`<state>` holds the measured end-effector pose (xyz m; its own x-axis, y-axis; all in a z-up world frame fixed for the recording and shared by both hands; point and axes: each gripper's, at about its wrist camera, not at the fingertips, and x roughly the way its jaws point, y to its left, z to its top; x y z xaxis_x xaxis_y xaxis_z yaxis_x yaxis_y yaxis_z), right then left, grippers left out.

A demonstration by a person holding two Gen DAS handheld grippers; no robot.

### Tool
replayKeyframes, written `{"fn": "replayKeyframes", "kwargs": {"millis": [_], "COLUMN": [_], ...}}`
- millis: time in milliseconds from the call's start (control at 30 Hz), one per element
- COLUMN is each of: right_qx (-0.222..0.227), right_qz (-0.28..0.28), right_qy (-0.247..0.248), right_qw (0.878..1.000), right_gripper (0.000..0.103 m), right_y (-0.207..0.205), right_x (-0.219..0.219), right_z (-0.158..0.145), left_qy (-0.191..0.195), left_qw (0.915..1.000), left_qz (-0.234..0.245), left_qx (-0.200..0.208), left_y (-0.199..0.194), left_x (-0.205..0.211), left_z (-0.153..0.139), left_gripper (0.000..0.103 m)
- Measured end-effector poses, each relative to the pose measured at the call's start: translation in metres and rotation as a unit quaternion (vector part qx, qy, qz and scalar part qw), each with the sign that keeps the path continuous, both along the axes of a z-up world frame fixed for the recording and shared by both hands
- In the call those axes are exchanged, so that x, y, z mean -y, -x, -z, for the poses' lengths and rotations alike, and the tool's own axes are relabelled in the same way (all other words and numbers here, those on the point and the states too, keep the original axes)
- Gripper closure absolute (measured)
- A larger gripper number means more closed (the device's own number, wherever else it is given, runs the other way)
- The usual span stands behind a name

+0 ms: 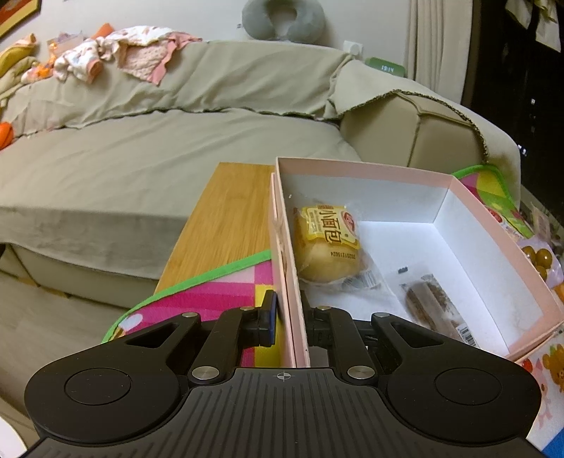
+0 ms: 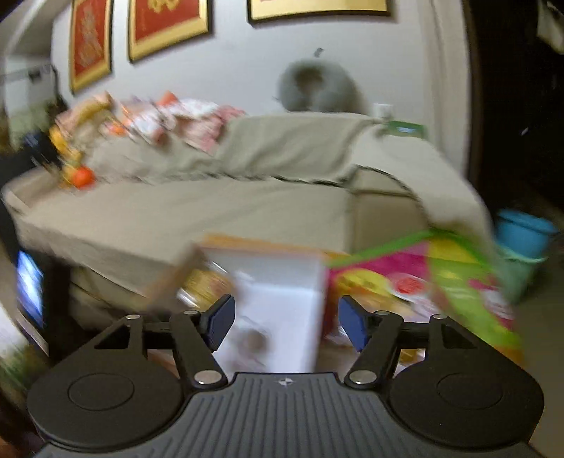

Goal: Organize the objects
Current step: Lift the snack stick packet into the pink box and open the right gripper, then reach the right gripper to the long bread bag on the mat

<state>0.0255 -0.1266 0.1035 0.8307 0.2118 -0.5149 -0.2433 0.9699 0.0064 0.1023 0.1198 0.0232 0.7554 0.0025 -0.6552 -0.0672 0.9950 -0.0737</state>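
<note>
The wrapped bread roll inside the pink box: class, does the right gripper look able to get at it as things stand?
Probably yes. The right gripper is open and empty above the open-topped pink box, and nothing covers the bread roll. The left gripper, shut on the box's near wall, stays beside it.

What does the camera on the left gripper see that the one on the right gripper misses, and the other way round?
Only the left wrist view shows the left gripper shut on the pink box's near wall, a sharp look at the yellow bread packet and the brown snack bar inside the box.

Only the right wrist view shows the right gripper open and empty, red framed pictures and a blue bin.

Both show the box, the covered sofa, the grey neck pillow and the colourful mat.
</note>
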Motion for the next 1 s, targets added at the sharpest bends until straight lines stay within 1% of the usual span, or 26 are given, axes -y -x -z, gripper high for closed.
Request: {"fn": "replayKeyframes", "kwargs": {"millis": [67,133,300,467,633,767,900,1000], "right_qx": [-0.007,-0.026,-0.067,-0.082,-0.083,-0.082,-0.079,-0.072], "right_qz": [0.014,0.023,0.055,0.082,0.084,0.079,0.069,0.066], "right_qy": [0.037,0.051,0.036,0.018,0.015,0.013,-0.031,-0.069], "right_qw": [0.999,0.998,0.996,0.993,0.993,0.993,0.994,0.993], "right_gripper": [0.035,0.035,0.034,0.034,0.031,0.031,0.031,0.031], "right_y": [0.010,0.018,0.025,0.020,0.017,0.014,-0.007,-0.045], "right_x": [0.006,0.017,0.040,0.054,0.054,0.052,0.059,0.067], "right_z": [0.018,0.036,0.065,0.076,0.080,0.078,0.057,0.033], "left_qy": [0.000,-0.001,-0.003,-0.004,-0.004,-0.002,-0.001,-0.001], "left_qw": [1.0000,1.0000,1.0000,1.0000,1.0000,1.0000,1.0000,1.0000], "left_qz": [-0.001,-0.002,-0.003,-0.004,-0.003,-0.003,-0.002,-0.002], "left_qx": [-0.001,-0.002,-0.005,-0.008,-0.008,-0.009,-0.007,-0.007], "left_y": [0.000,0.000,0.000,0.000,0.000,0.000,0.001,0.001], "left_x": [0.000,0.001,0.001,0.001,0.001,0.000,0.001,0.001], "left_z": [0.000,0.001,0.002,0.003,0.004,0.006,0.006,0.006], "left_gripper": [0.091,0.091,0.091,0.091,0.091,0.091,0.091,0.091]}}
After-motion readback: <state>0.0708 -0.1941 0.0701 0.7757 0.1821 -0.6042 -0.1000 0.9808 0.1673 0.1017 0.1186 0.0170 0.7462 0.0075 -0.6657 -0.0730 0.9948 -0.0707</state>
